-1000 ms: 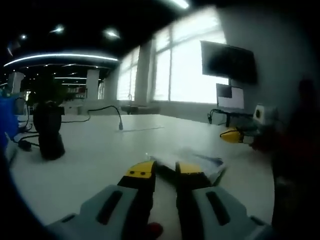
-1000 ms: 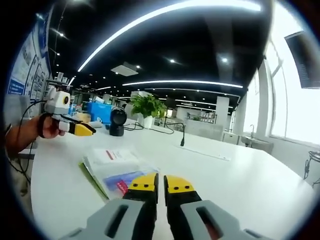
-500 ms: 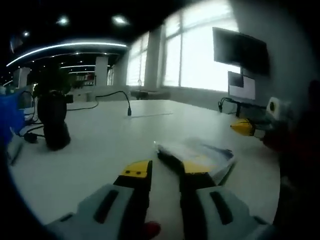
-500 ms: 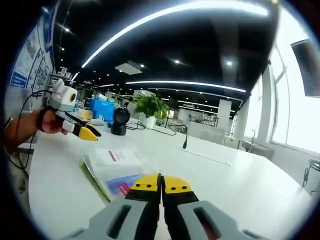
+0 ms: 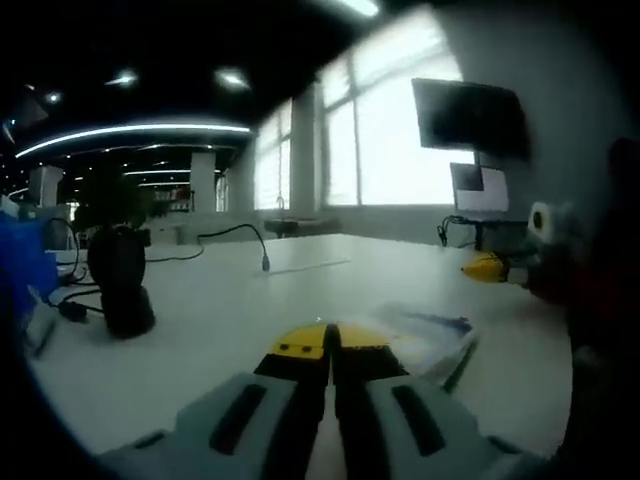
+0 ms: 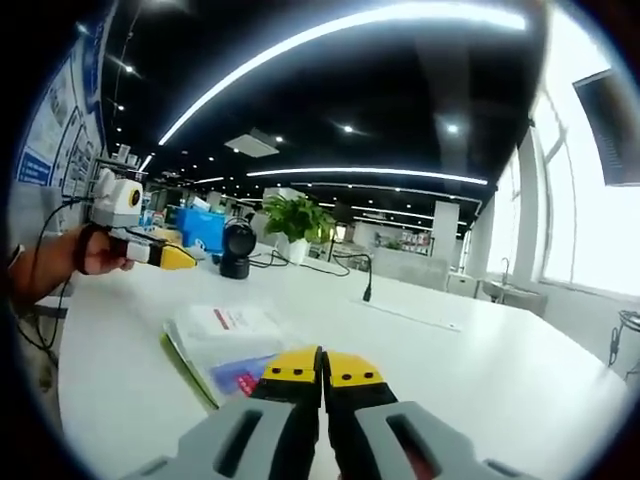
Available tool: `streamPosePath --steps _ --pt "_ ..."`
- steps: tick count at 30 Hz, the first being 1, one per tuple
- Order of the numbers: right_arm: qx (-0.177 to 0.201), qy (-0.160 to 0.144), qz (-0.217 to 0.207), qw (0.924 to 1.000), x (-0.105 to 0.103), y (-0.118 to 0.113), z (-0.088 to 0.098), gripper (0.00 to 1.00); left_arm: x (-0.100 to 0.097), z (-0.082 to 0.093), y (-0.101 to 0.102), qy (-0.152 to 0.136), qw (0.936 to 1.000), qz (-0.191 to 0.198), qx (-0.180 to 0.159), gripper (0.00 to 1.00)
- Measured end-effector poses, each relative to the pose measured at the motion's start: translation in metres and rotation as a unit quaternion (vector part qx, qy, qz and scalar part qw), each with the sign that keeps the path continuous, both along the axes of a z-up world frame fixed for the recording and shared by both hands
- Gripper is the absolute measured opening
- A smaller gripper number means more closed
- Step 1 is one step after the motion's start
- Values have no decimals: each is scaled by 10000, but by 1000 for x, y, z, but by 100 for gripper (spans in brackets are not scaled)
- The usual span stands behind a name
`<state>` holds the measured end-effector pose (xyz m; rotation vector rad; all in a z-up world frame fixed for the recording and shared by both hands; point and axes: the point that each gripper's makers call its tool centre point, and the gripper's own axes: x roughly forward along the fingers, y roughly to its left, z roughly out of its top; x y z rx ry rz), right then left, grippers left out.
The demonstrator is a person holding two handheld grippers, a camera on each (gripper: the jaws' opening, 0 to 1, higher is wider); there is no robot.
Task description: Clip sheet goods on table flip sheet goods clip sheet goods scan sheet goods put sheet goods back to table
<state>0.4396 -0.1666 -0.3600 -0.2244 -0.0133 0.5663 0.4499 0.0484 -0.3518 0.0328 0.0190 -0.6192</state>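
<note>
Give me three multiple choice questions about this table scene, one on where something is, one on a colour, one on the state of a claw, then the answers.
1. Where does the sheet pack lie?
A. flat on the white table
B. on the floor
C. on top of the black scanner

2. What colour are the tips of the right claw?
A. red
B. yellow
C. green

3. How does the left claw stand?
A. wide open above the pack
B. shut on the scanner
C. jaws together, nothing seen held

Answers:
1 A, the pack rests flat on the tabletop in the right gripper view.
2 B, both tips are yellow on grey bodies.
3 C, in the left gripper view its two tips meet, with the pack lying flat on the table behind and to the right of them.
</note>
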Motion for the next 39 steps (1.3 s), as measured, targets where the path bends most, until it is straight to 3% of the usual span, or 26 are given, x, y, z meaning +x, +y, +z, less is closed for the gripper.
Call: streamPosePath --steps 6,12,13,14,15,17,18,20,22,23,28,33,36,38,39 --pt "-146 94 23 9998 0 1 -6 0 2 -1 5 149 9996 11 -257 0" --pt "-84 77 -1 9999 0 -1 -6 0 4 -3 10 257 9990 354 -20 0" --pt "-133 70 -52 9999 1 -2 -7 0 6 -2 12 105 9988 412 235 0" --pt "-122 40 -65 9999 1 -2 -6 0 6 -3 11 129 9988 445 168 0" --pt "43 53 -79 9999 1 -2 -4 0 6 0 7 -106 9988 262 388 0" --pt "225 145 -47 9996 1 -2 -3 0 4 12 4 -654 9966 155 473 0" --pt "229 160 -56 9996 2 -3 -4 0 4 8 5 -490 9976 205 440 0" --pt "241 191 -112 9995 4 -6 -5 0 3 8 5 -534 9975 201 421 0" --pt "267 236 -138 9993 5 -7 -7 0 8 -4 12 52 9984 512 241 0" --pt "271 246 -134 9992 5 -7 -7 0 7 -4 8 -12 9990 314 305 0" --pt "239 257 -130 9993 7 -4 -9 0 7 -3 5 -66 9997 162 187 0" --pt "199 274 -122 9994 8 -1 -9 0 10 -7 -2 95 9998 31 159 0" --pt "103 254 -114 9996 8 1 -10 0 22 -17 5 242 9977 408 476 0" --pt "65 270 -68 9996 8 3 -12 0 23 -18 1 338 9982 294 395 0" --pt "36 281 -61 9996 9 4 -12 0 23 -17 -1 399 9987 264 189 0"
